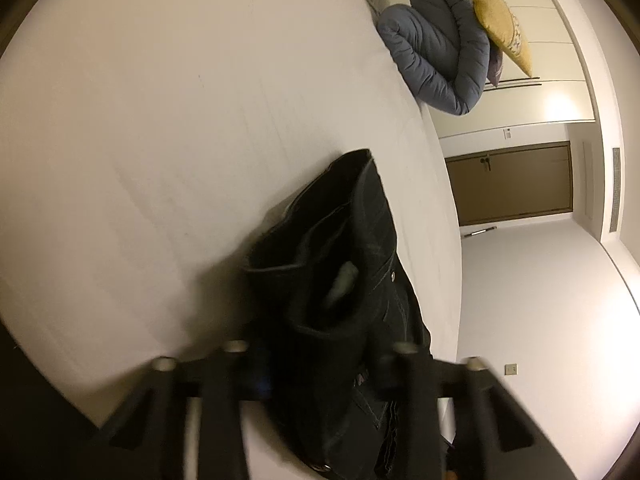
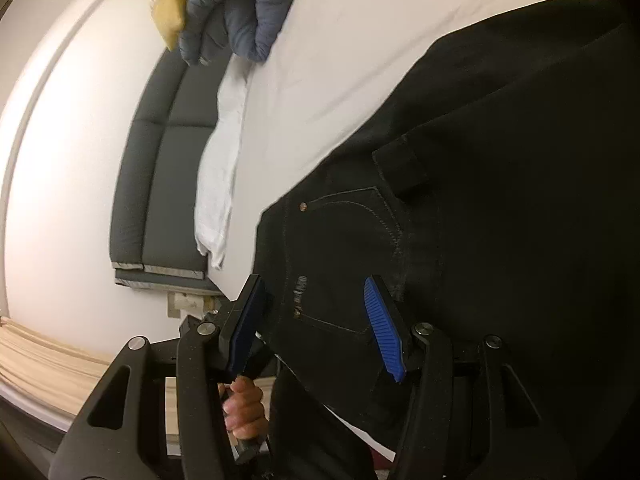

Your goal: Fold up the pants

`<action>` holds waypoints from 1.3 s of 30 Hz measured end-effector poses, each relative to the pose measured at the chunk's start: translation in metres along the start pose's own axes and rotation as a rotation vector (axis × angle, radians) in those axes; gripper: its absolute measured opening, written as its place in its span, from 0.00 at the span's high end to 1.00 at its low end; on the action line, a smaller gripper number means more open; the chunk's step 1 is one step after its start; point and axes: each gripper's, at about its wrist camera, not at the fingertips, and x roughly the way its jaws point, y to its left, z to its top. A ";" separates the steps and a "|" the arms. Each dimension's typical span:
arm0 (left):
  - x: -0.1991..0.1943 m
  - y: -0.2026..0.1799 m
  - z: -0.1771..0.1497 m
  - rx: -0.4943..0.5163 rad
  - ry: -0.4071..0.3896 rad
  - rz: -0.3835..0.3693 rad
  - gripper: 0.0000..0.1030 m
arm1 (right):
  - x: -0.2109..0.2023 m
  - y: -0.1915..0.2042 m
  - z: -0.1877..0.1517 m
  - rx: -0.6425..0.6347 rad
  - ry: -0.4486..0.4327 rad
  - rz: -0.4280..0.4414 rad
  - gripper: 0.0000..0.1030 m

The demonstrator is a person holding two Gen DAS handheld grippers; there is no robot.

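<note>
Black denim pants lie bunched near the edge of the white bed. In the left wrist view my left gripper is blurred at the bottom. Its fingers stand close together with the waist end of the pants packed between them, and the pads are lost in the dark cloth. In the right wrist view the pants spread over the bed, pocket side up. My right gripper is open over the pocket. Its blue pads stand apart and clear of the cloth.
A rolled blue-grey duvet and a yellow pillow sit at the bed's far end. A brown door and white walls lie beyond. A grey padded headboard, a white pillow and a person's hand show in the right wrist view.
</note>
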 end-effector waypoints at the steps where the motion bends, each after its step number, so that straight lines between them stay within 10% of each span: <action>1: -0.001 -0.001 0.000 0.004 -0.003 -0.003 0.76 | 0.005 0.004 -0.004 -0.002 0.015 -0.012 0.50; 10: -0.019 -0.040 -0.013 0.156 -0.068 0.009 0.83 | 0.065 -0.023 0.001 0.027 0.141 -0.093 0.52; 23: -0.019 -0.141 -0.050 0.437 -0.109 0.025 0.84 | 0.084 -0.034 -0.001 -0.020 0.104 -0.096 0.52; 33: 0.057 -0.228 -0.185 0.918 0.045 0.124 0.84 | -0.035 -0.052 0.038 0.036 -0.024 0.095 0.29; 39: 0.093 -0.231 -0.246 1.093 0.139 0.195 0.83 | -0.087 -0.071 0.020 -0.035 0.014 0.026 0.26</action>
